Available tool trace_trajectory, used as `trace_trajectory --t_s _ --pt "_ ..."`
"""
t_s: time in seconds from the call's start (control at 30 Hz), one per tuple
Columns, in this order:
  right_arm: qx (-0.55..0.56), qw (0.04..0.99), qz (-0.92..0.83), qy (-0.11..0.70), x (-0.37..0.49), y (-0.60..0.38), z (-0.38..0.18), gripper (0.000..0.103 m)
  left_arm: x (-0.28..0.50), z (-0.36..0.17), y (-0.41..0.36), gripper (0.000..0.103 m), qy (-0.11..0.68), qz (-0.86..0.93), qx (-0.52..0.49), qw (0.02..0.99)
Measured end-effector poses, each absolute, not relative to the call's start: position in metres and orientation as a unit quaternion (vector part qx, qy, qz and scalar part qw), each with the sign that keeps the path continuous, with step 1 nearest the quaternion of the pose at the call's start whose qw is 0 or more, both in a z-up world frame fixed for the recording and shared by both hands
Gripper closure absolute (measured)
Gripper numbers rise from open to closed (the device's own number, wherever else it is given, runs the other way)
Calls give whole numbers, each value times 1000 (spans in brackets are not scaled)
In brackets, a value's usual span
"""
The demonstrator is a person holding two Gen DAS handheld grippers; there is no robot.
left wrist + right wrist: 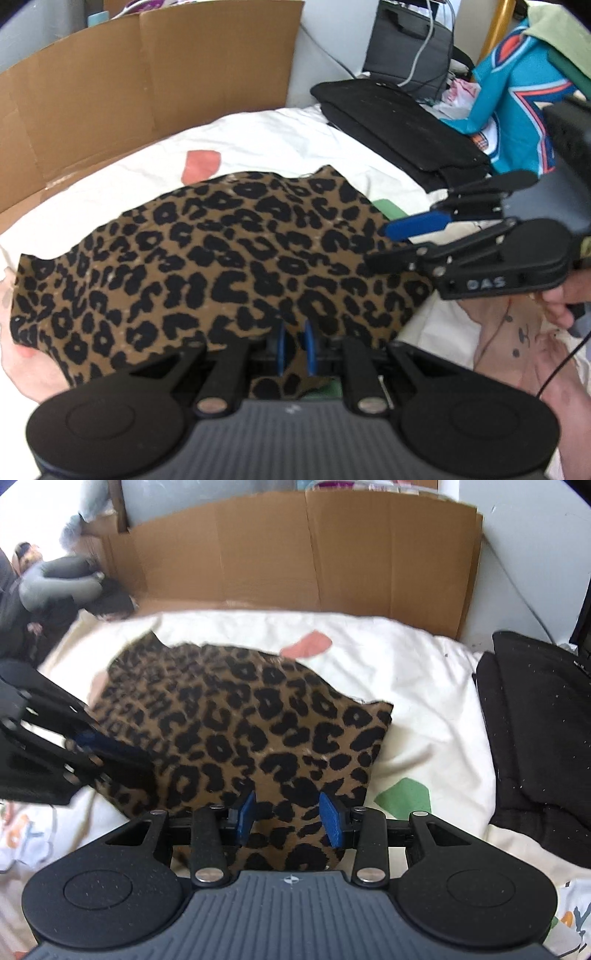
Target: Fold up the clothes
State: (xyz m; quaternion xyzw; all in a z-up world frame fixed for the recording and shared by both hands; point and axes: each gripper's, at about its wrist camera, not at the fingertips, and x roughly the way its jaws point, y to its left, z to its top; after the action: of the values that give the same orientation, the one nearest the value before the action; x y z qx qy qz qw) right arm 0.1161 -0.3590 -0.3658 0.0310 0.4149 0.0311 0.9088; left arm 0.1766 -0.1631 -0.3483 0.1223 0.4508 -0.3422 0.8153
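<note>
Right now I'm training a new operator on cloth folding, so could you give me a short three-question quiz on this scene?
1. True or false: the right gripper has its fingers spread apart above the leopard-print garment.
2. What stands behind the bed? A) cardboard B) a mirror C) a bookshelf
3. Fill in: the left gripper is pinching the ____.

Key: 1 true; 2 A; 3 garment.

Black linkage tongs (288, 819); blue ribbed pads (334, 825); silver screws; ridged grey body.
</note>
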Motion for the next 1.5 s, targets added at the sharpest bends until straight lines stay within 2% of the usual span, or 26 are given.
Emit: trace_trajectory --t_s 0.33,0.97,1.03,1.2,1.5 --pt "12 893 66 444 101 -333 -382 59 168 -361 -166 90 466 -335 131 809" --pt "3 888 -3 459 96 -368 -386 59 182 -367 -50 92 509 -176 126 833" --pt "21 888 -14 459 93 -376 -382 59 182 -365 -42 88 512 -164 118 835" --pt "100 892 -11 441 80 -391 -366 59 183 -352 -29 88 510 -150 91 842" --pt "241 858 -3 453 64 -401 -384 59 183 -353 -34 82 519 -157 60 838"
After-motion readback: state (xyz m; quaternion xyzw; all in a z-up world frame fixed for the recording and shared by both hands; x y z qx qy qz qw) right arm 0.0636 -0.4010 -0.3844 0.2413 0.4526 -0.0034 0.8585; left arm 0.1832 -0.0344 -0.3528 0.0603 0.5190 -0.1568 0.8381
